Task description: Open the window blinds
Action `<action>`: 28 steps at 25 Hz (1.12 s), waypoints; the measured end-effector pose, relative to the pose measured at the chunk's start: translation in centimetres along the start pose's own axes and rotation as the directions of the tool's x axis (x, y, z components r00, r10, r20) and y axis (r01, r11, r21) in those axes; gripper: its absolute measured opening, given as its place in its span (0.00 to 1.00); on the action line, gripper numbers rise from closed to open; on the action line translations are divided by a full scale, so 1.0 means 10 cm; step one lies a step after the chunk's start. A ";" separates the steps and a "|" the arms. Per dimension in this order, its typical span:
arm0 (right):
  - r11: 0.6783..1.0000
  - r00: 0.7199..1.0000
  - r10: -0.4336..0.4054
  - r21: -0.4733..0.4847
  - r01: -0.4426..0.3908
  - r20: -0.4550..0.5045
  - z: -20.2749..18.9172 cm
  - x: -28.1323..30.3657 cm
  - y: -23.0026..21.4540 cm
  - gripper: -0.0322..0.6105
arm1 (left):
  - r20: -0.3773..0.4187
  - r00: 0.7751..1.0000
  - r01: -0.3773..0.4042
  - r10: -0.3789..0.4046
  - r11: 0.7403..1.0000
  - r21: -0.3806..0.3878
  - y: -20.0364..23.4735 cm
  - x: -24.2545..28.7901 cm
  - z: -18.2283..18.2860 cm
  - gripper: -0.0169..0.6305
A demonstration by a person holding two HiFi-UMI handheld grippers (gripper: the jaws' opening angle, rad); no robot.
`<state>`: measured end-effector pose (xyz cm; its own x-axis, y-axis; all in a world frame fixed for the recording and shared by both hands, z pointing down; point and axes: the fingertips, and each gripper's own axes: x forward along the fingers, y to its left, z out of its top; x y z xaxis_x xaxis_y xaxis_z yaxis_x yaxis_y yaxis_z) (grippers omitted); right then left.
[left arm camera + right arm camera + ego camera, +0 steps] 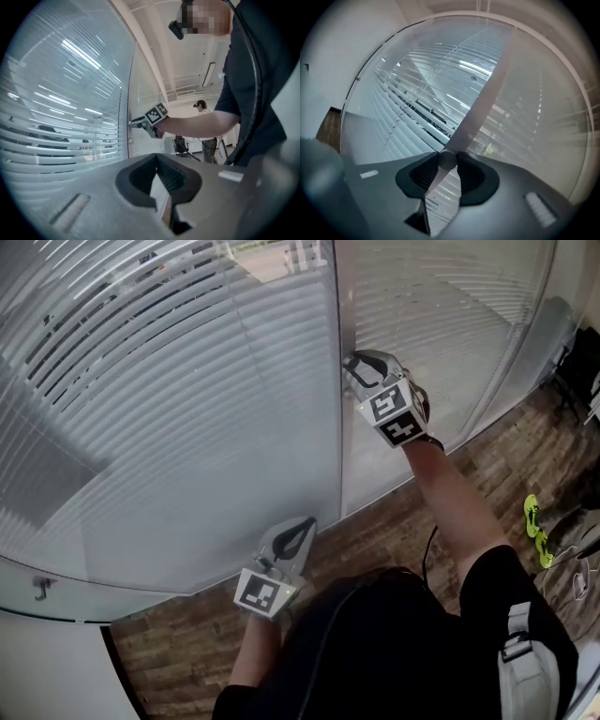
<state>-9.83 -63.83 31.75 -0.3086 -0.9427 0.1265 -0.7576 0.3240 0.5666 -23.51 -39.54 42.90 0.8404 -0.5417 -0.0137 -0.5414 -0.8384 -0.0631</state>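
1. Your right arm reaches straight out from the shoulder, forearm bare. It holds the right gripper (351,365) roughly level against the pale grey vertical frame post (339,442) between the two glass panels.
2. The right gripper (447,160) is rolled to one side, so the post (487,101) runs slantwise through its own view. Its tongs pinch a small round grey knob (447,161) that sits on the post, one ribbed pad on each side of it.
3. Your left arm hangs bent and close to your body. The left gripper (302,526) is low down, just left of the foot of the post, and points at the glass above the brown wood-plank floor (375,545). Whether its tip touches the glass you cannot tell.
4. The left gripper's (158,168) tongs stand slightly spread, with nothing between them.
5. The white horizontal-slat blinds (169,418) hang behind the glass on both sides of the post. To the left of it, dark gaps show between the upper slats. To the right, the slats look flat and closed.
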 end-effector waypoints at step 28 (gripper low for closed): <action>0.862 0.995 -0.003 0.504 -0.046 0.097 -0.12 0.04 -0.07 0.26 | -0.009 1.000 -0.003 0.003 1.000 -0.010 0.04 0.00 -0.03 0.03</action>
<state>-8.72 -64.54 32.36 -0.3607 -0.9316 0.0447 -0.9289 0.3631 0.0723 -23.75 -39.86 43.21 0.8388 -0.5444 -0.0044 -0.5438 -0.8375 -0.0534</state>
